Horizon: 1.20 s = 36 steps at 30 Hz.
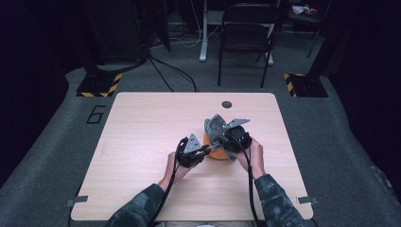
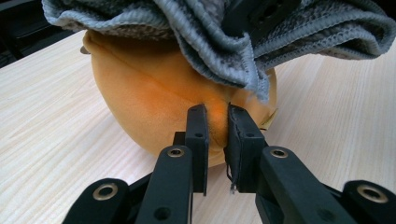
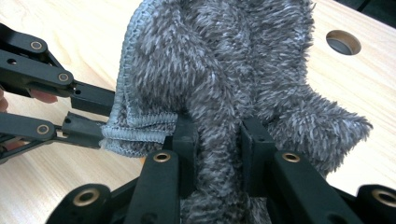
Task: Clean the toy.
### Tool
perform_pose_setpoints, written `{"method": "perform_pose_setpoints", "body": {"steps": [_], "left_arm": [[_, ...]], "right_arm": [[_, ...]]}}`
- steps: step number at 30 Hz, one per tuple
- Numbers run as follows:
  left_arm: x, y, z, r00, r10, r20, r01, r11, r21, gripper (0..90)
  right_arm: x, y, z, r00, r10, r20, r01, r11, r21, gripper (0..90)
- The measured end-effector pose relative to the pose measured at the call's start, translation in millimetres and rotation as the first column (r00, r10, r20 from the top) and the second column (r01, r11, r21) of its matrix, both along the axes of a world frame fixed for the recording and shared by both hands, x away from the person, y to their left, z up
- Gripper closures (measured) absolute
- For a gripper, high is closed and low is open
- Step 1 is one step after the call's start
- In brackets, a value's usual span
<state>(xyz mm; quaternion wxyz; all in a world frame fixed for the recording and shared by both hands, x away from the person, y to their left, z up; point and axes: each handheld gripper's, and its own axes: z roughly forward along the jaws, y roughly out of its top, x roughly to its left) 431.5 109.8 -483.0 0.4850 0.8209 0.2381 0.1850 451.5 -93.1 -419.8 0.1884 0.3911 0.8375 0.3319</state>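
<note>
My left hand-held gripper (image 2: 217, 140) is pinched shut on a fold of the orange plush (image 2: 154, 107), low on its near side. The plush sits on the counter (image 1: 142, 132), right of the middle and a little towards me. My right hand-held gripper (image 3: 217, 154) is clamped on a bunch of the grey cloth (image 3: 224, 70), which is gathered thick between the jaws and spills out to both sides. The cloth drapes over the top of the plush and hangs down its near face, its stitched hem just above my left jaws. From my right hand-held gripper I see my left one at the left, its tips at the cloth's hem. A round hole (image 1: 227, 104) lies in the counter farther off.
</note>
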Motion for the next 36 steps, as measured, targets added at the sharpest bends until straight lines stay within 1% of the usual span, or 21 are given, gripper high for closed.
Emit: {"method": "perform_pose_setpoints", "body": {"steps": [2,6,7,9,10,11,12,15,16,17,18,20,21,23,26,30,32,35,36], "left_arm": [[-0.4,1.0,-0.4,1.0000,0.003,-0.008,-0.003,1.0000,-0.002,79.6],[-0.2,2.2,-0.9,0.9999,0.001,-0.011,-0.001,1.0000,-0.004,79.6],[-0.1,2.5,-0.8,1.0000,0.000,-0.008,0.000,1.0000,-0.001,79.7],[-0.3,2.1,-1.3,0.9999,0.009,-0.005,-0.009,0.9999,-0.007,79.7],[0.0,2.5,-1.2,1.0000,0.006,-0.002,-0.006,1.0000,-0.003,79.7],[0.1,3.2,-0.9,0.9999,0.003,-0.011,-0.003,1.0000,-0.001,79.7],[0.4,3.3,-1.5,0.9999,0.006,-0.011,-0.006,1.0000,-0.007,79.8],[1.6,4.3,-1.4,0.9999,0.003,-0.012,-0.003,1.0000,-0.005,79.8],[1.4,4.2,-2.0,0.9999,0.010,-0.013,-0.010,0.9999,-0.012,79.8],[2.1,5.1,-1.5,0.9999,0.004,-0.015,-0.004,1.0000,-0.005,79.8],[2.2,5.2,-1.7,0.9998,0.005,-0.021,-0.006,0.9999,-0.009,79.8],[3.1,5.6,-2.1,0.9998,0.005,-0.022,-0.005,0.9999,-0.012,79.8],[3.3,5.8,-2.2,0.9997,0.005,-0.024,-0.006,0.9999,-0.014,79.8],[3.5,5.7,-2.2,0.9997,0.003,-0.022,-0.003,0.9999,-0.012,79.8],[3.3,5.3,-2.2,0.9997,0.003,-0.024,-0.003,0.9999,-0.014,79.8],[3.5,5.4,-2.2,0.9998,0.002,-0.021,-0.003,0.9999,-0.013,79.8],[3.4,5.1,-2.6,0.9998,0.004,-0.018,-0.004,0.9998,-0.017,79.8],[3.4,5.2,-2.8,0.9997,0.001,-0.025,-0.001,0.9998,-0.018,79.8],[3.4,5.5,-2.6,0.9996,-0.001,-0.029,0.000,0.9999,-0.016,79.8]], "right_arm": [[0.9,-1.7,0.2,1.0000,-0.003,0.001,0.003,1.000,-0.008,71.6],[3.4,-5.2,-0.1,1.0000,-0.004,-0.008,0.004,1.000,-0.005,71.6],[3.9,-6.0,-0.5,0.9999,-0.011,-0.012,0.011,1.000,-0.001,71.6],[4.3,-8.4,-0.4,0.9998,-0.013,-0.014,0.013,1.000,-0.006,71.6],[4.6,-10.0,-0.2,0.9997,-0.020,-0.015,0.020,1.000,-0.009,71.6],[5.4,-11.7,-0.3,0.9996,-0.023,-0.017,0.023,1.000,-0.009,71.6],[6.0,-13.9,-0.6,0.9992,-0.029,-0.026,0.029,1.000,-0.005,71.6],[9.4,-22.0,-2.3,0.9981,-0.049,-0.037,0.049,0.999,0.003,71.6],[11.1,-25.5,-2.9,0.9976,-0.056,-0.041,0.056,0.998,-0.001,71.6],[12.0,-27.8,-3.6,0.9965,-0.066,-0.052,0.066,0.998,0.005,71.6],[13.0,-30.2,-4.2,0.9964,-0.066,-0.052,0.066,0.998,0.002,71.6],[15.5,-35.8,-6.3,0.9937,-0.089,-0.068,0.089,0.996,0.002,71.6],[17.4,-39.2,-7.9,0.9921,-0.099,-0.077,0.100,0.995,0.012,71.6],[20.8,-46.9,-11.3,0.9890,-0.102,-0.107,0.105,0.994,0.026,71.6],[24.7,-55.7,-16.3,0.9841,-0.126,-0.125,0.131,0.991,0.029,71.6],[29.4,-66.2,-23.8,0.9745,-0.163,-0.154,0.169,0.985,0.025,71.6],[31.5,-69.4,-28.3,0.9708,-0.172,-0.168,0.178,0.984,0.024,71.6],[34.0,-72.7,-34.2,0.9658,-0.188,-0.179,0.194,0.981,0.016,71.6],[34.5,-73.0,-36.0,0.9632,-0.196,-0.183,0.201,0.980,0.007,71.7]]}}
